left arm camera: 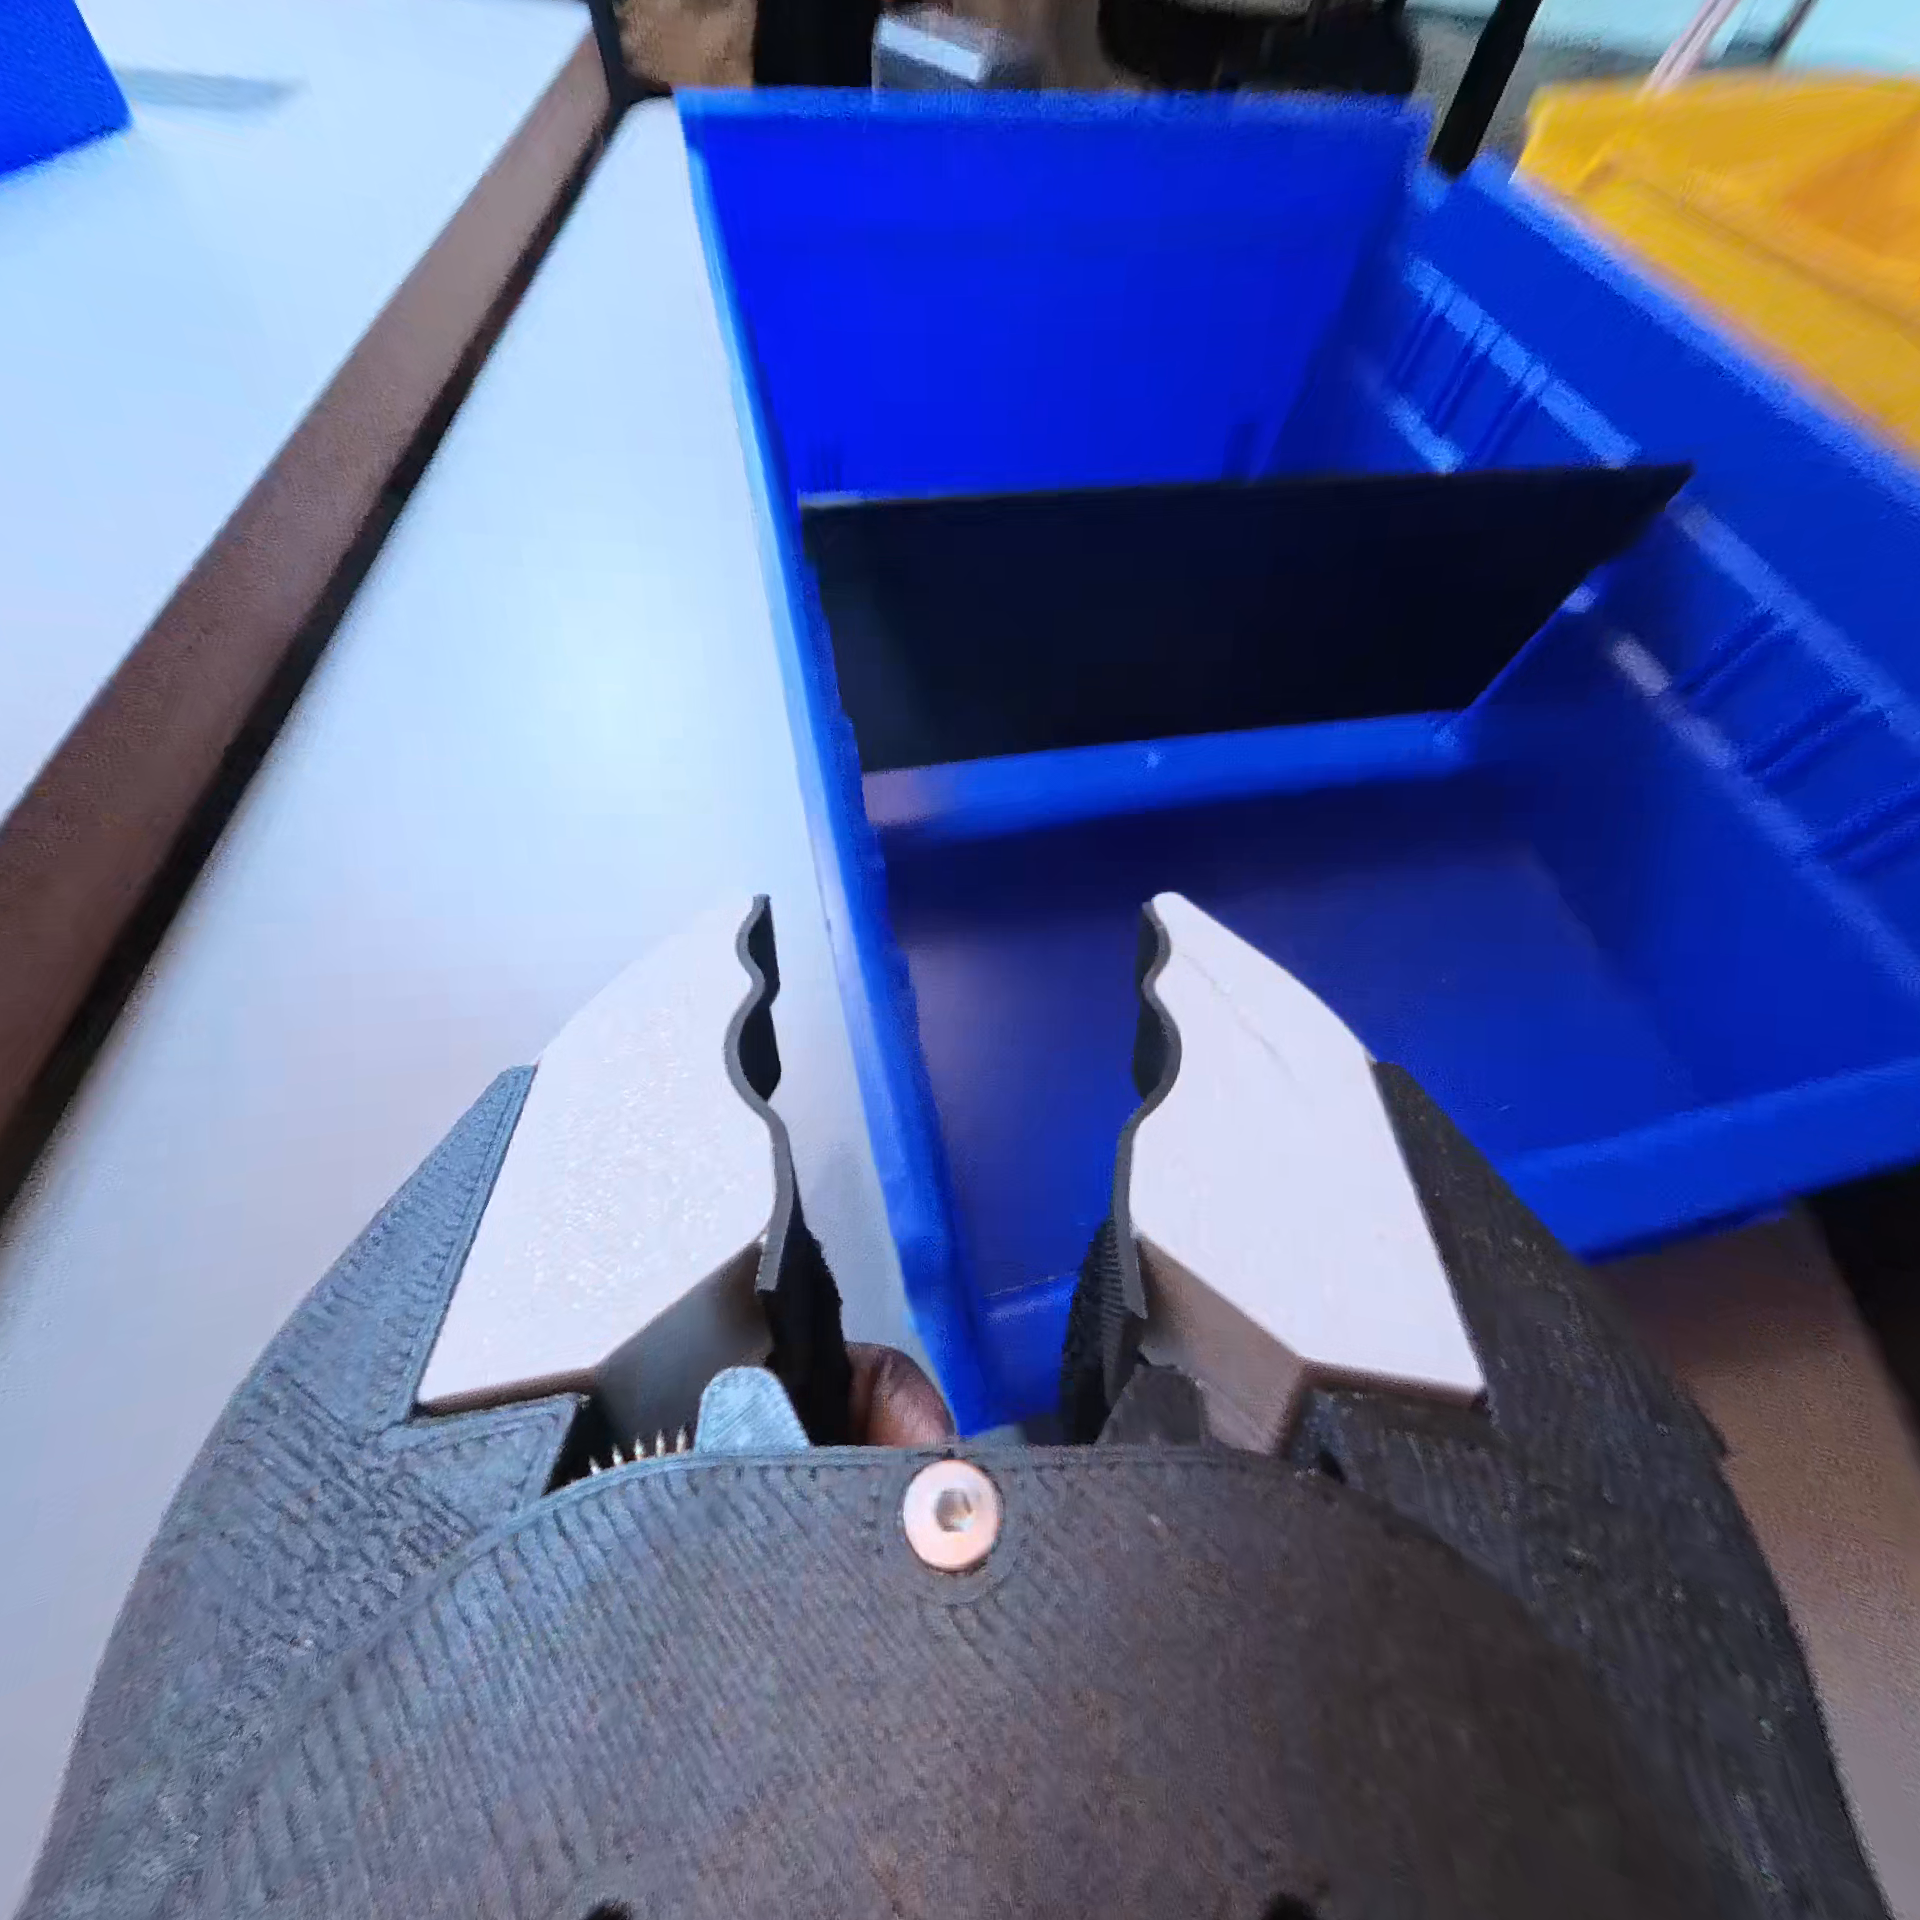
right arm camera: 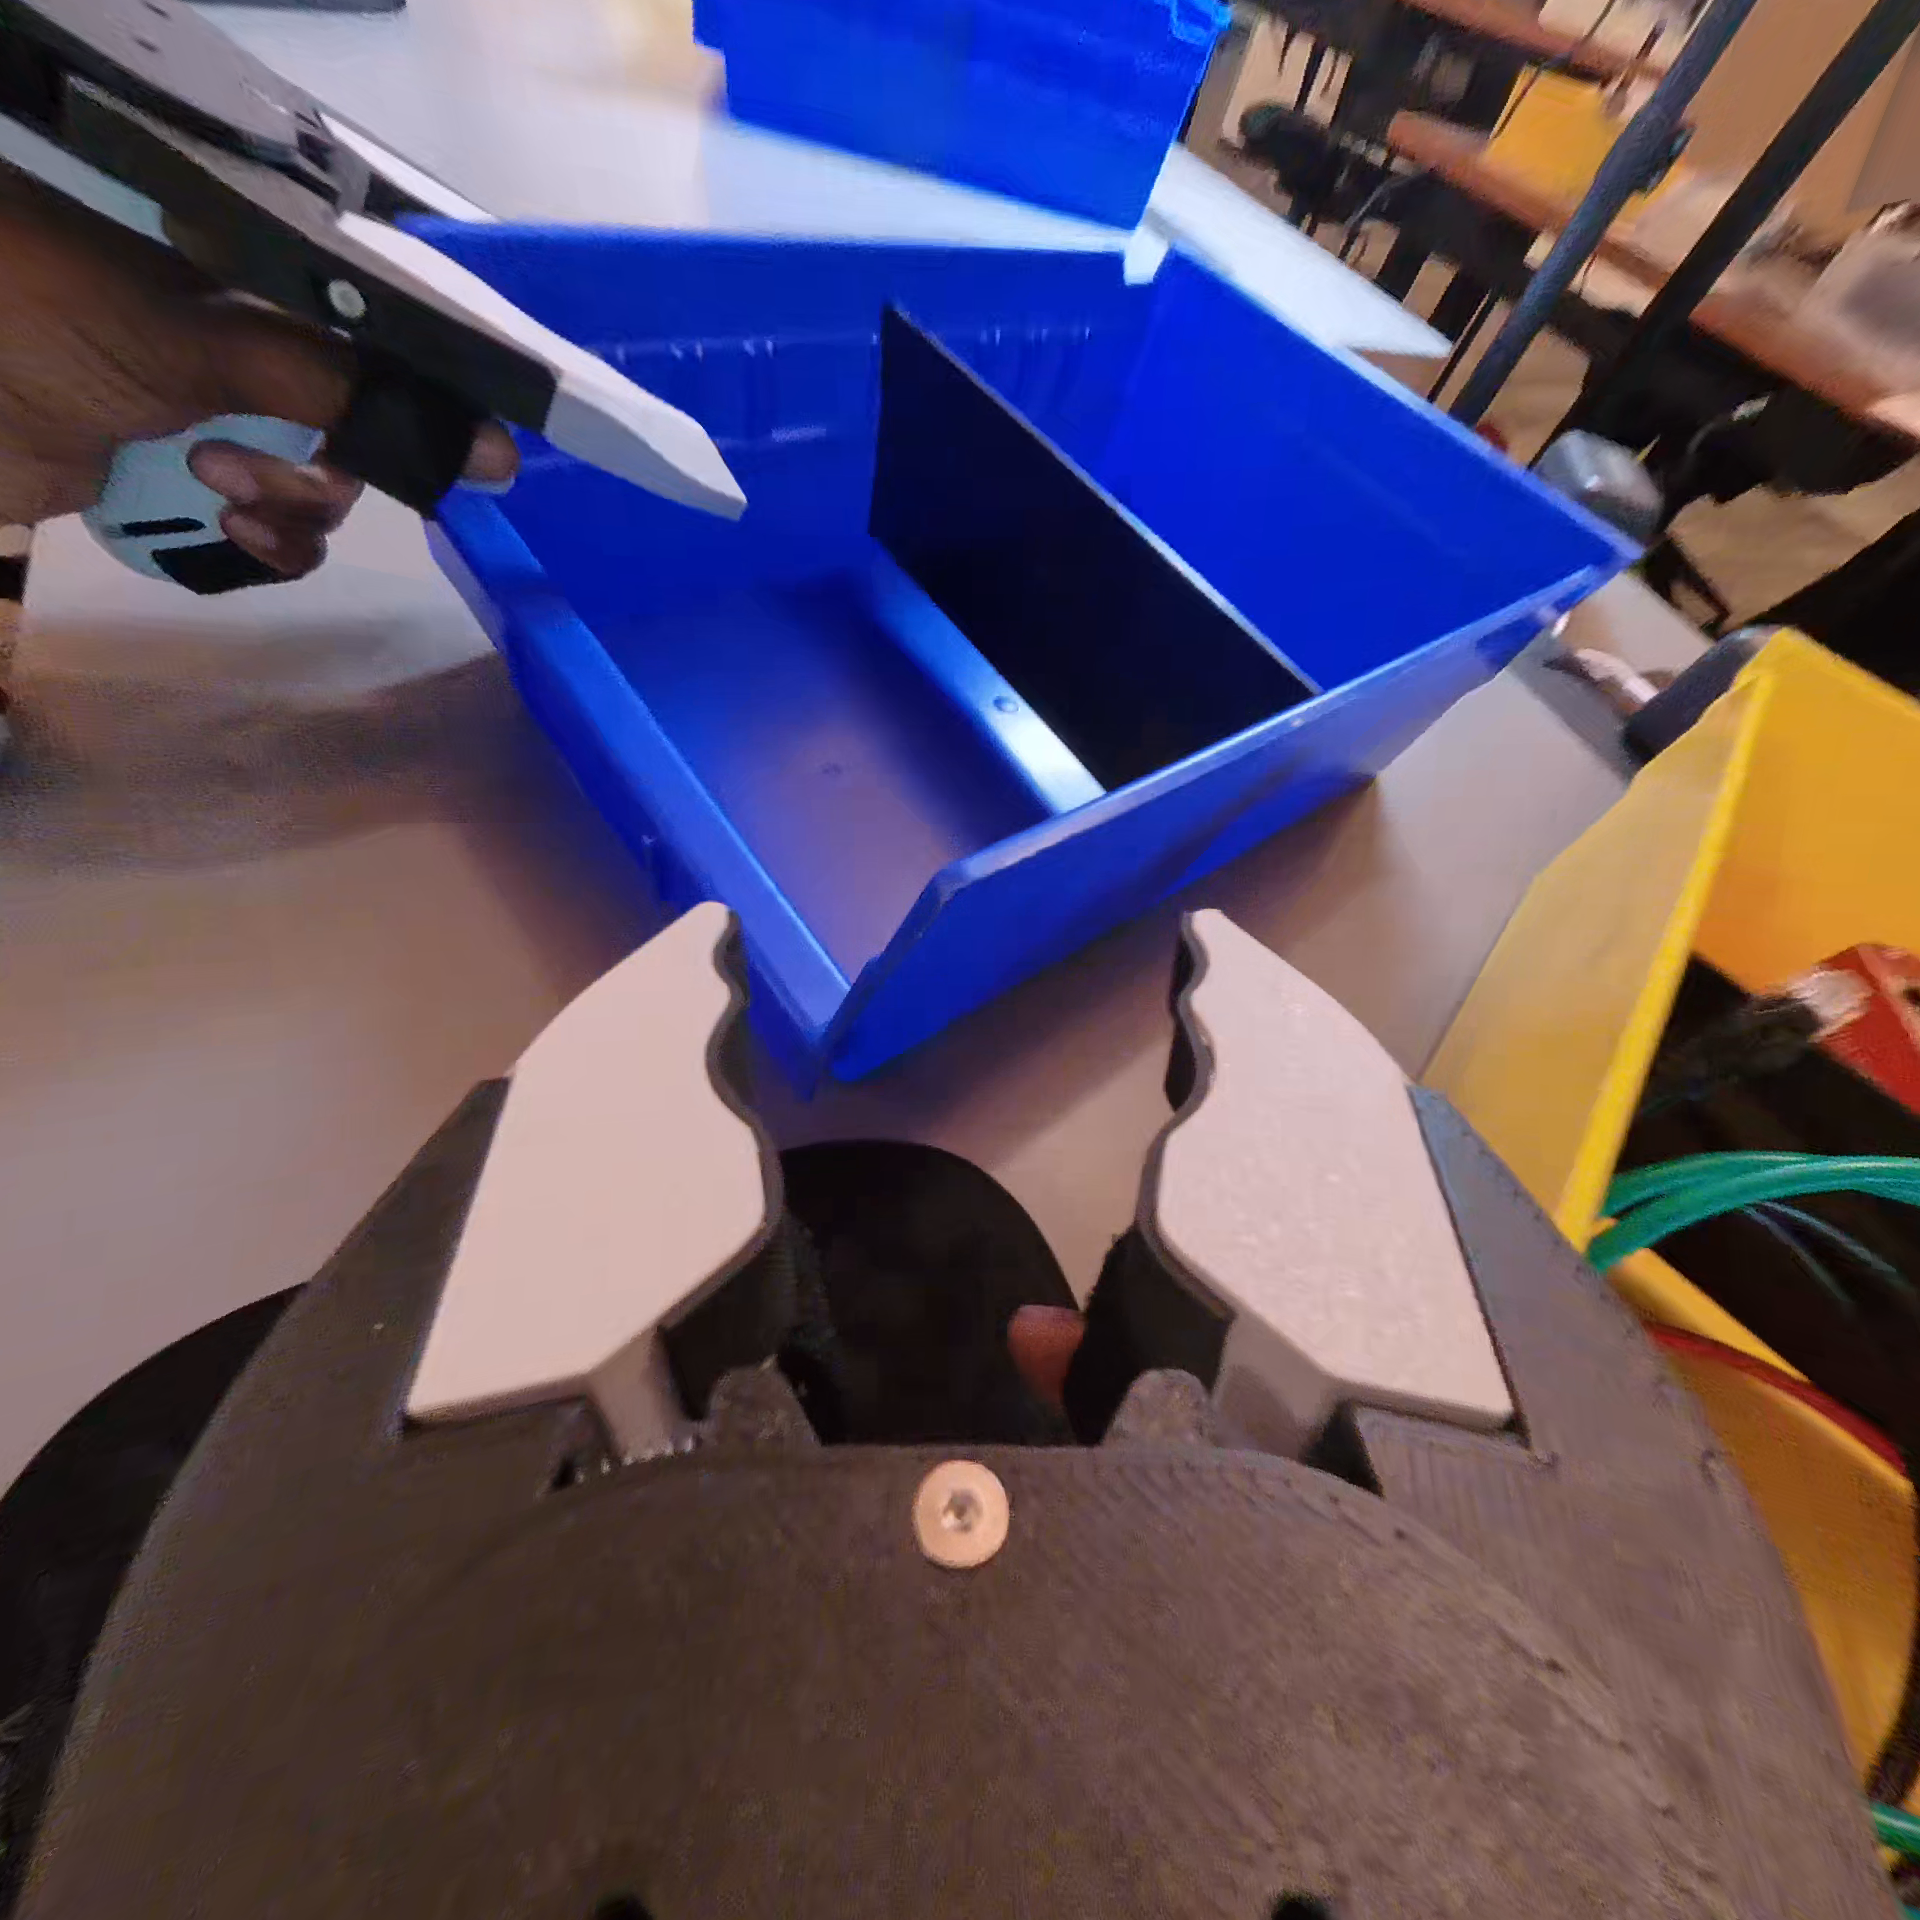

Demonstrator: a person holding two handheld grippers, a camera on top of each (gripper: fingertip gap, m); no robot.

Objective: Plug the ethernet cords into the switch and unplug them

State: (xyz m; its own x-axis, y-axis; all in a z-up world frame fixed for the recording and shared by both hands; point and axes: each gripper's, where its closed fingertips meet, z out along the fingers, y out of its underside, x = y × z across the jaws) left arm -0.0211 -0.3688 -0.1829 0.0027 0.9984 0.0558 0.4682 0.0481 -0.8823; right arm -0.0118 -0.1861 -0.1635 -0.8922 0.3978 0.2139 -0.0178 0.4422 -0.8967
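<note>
Counter [right arm camera: 260, 883]: pale grey top, smooth, matt, brown edge band; a second pale top [left arm camera: 156, 343] alongside across a narrow gap. Room behind: dark frame legs, further brown-topped desks, clutter, all blurred.

Blue bin [right arm camera: 831, 769]: open-topped plastic, on the counter, centre of both views. Long axis roughly along the left wrist view's line of sight, running away from the camera; seen cornerwise from the right wrist view, nearest corner pointing at the camera. Split crosswise by a dark divider [left arm camera: 1195, 613] standing upright. Near compartment bare; far compartment floor hidden behind the divider.

Second blue bin [right arm camera: 956, 94]: farther back on the counter, blurred.

Yellow bin [right arm camera: 1621, 987]: just beside the blue bin, at the right edge. Contents: green cords [right arm camera: 1745, 1184], a red cord [right arm camera: 1787, 1382], dark cords, a red-orange item [right arm camera: 1870, 1018] partly cut off. Switch not identifiable in either view; the cords lie in the yellow bin, plug ends not distinguishable.

Left gripper [left arm camera: 956, 925]: fingers moderately apart, holding nothing, straddling the blue bin's left wall above its near corner; contact with the wall not determinable. Also visible in the right wrist view [right arm camera: 665, 457], held by a hand [right arm camera: 156, 416], tip over the bin's far rim.

Right gripper [right arm camera: 956, 935]: fingers wide apart, holding nothing, poised just short of the blue bin's nearest corner.
</note>
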